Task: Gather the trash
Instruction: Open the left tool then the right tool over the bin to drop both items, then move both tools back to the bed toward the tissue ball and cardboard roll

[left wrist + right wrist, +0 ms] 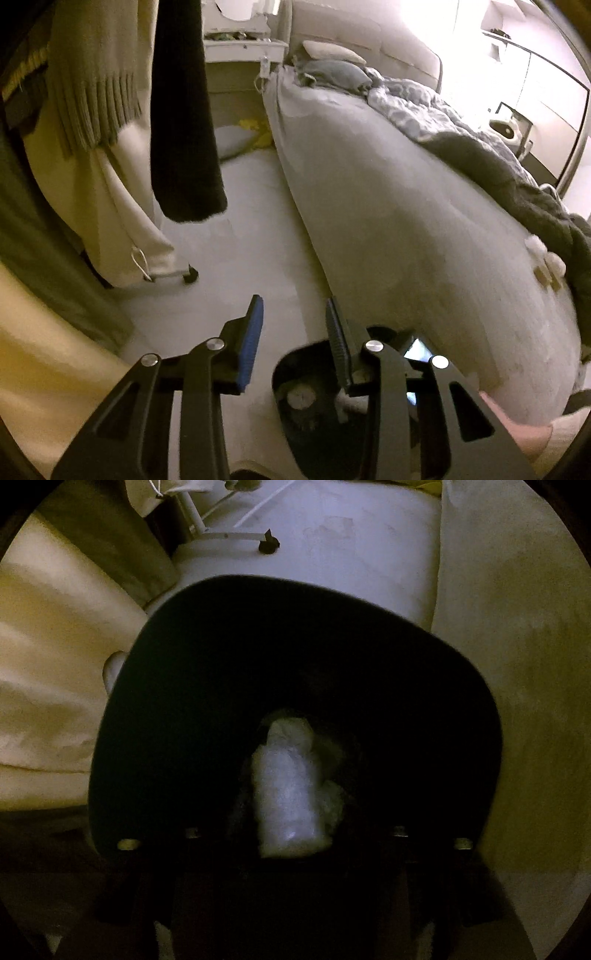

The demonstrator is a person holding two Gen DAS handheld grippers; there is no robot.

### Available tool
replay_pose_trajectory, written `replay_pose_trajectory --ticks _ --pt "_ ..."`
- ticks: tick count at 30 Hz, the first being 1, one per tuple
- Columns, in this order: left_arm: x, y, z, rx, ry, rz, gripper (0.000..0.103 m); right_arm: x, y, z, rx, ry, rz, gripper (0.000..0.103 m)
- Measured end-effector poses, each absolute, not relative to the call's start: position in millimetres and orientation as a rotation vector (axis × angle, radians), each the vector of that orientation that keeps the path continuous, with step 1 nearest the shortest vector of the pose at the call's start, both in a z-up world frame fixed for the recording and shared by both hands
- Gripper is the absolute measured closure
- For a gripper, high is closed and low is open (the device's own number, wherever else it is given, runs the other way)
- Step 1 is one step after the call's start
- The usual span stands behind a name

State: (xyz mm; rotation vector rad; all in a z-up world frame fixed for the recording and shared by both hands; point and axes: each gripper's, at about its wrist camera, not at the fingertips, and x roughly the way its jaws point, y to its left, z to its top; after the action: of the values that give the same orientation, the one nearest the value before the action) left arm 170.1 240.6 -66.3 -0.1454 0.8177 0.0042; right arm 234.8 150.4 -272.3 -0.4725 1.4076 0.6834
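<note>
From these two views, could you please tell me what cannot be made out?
- Right hand-held gripper: right wrist view, fingers lost in the dark bin, so open or shut is unclear.
- White wad: same view, blurred; held or lying loose, unclear.
- Bin contents: left wrist view, blocked by the open left hand-held gripper.
- Small scraps on the bed: left wrist view, too small to identify.

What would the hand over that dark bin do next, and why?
Probably open the right gripper and let go: its crumpled white wad already hangs over the mouth of the black bin. The left gripper is open and idle; more white scraps lie on the bed.
</note>
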Motion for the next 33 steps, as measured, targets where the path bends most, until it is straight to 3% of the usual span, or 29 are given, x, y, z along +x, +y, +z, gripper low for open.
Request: replay_pose_trajectory --ticks 7,14,18,27,33 --pt "174.5 236.8 -32.3 -0.173 0.735 0.013 0.066 228.0 148.0 -249.5 -0.477 1.365 0.718 0.026" --pt "186.8 212.9 -3.2 -0.175 0.667 0.014 0.063 232.2 134.1 -192.1 -0.427 1.199 0.751 0.015" --pt "197.0 193.3 3.0 -0.167 0.655 -0.003 0.058 233.7 111.2 -153.2 -0.378 1.077 0.761 0.012" --pt "205.7 129.3 24.2 -0.089 0.574 -0.082 0.034 257.5 36.5 -102.5 -0.287 0.934 0.693 0.010" --pt "213.7 80.5 24.4 -0.042 0.563 -0.151 0.028 273.5 -24.1 -80.9 -0.242 0.871 0.593 0.007"
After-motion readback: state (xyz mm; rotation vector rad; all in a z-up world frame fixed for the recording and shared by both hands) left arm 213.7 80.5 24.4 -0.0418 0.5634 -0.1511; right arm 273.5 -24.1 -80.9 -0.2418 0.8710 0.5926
